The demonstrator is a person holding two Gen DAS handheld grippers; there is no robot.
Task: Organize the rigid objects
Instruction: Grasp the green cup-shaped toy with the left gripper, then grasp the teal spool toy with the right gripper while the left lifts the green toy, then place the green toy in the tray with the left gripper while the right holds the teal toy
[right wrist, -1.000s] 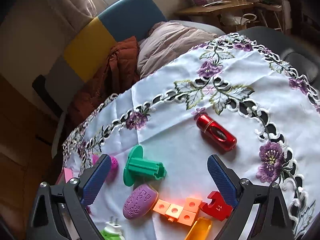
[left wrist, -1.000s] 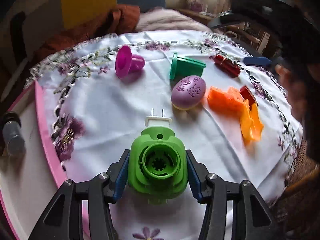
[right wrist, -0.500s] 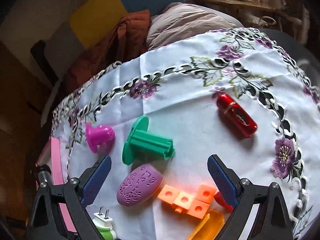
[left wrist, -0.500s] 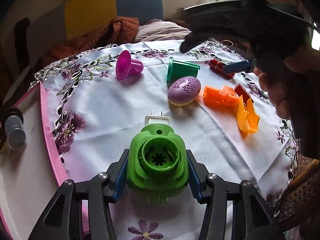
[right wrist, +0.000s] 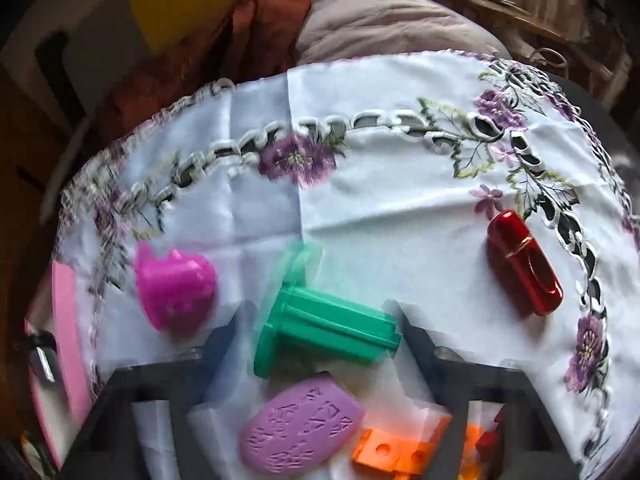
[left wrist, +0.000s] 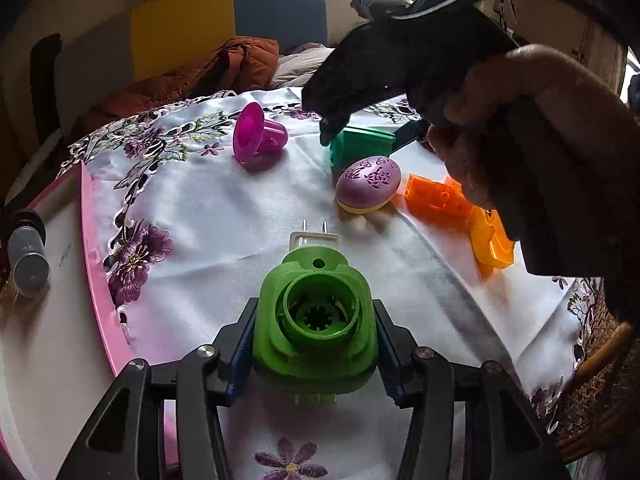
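- Left wrist view: the left gripper (left wrist: 316, 344) holds a green plug-in device (left wrist: 316, 320) between its blue pads, one pad pressed on each side, its white plug prongs pointing away over the white embroidered tablecloth (left wrist: 240, 216).
- To the left, a pink-rimmed tray (left wrist: 94, 248) sits partly on the cloth's edge, with a grey cylinder (left wrist: 26, 254) lying in it at the far left.
- Farther off lie a magenta flanged piece (left wrist: 258, 136), a teal flanged piece (left wrist: 360, 146), a purple patterned oval (left wrist: 368, 184) just in front of the teal one, and orange blocks (left wrist: 436, 200) to the right of the oval.
- A person's hand (left wrist: 532, 152) holds the right gripper (left wrist: 362, 142) from the upper right, its tips down at the teal piece.
- Right wrist view (blurred): the right gripper (right wrist: 320, 336) is closing, its fingers on either side of the teal flanged piece (right wrist: 328, 328); whether the pads already press on it I cannot tell.
- The magenta piece (right wrist: 174, 290) lies to the left, a red capsule-shaped case (right wrist: 524, 262) well to the right, the purple oval (right wrist: 300, 428) and orange blocks (right wrist: 400, 448) nearest the camera.
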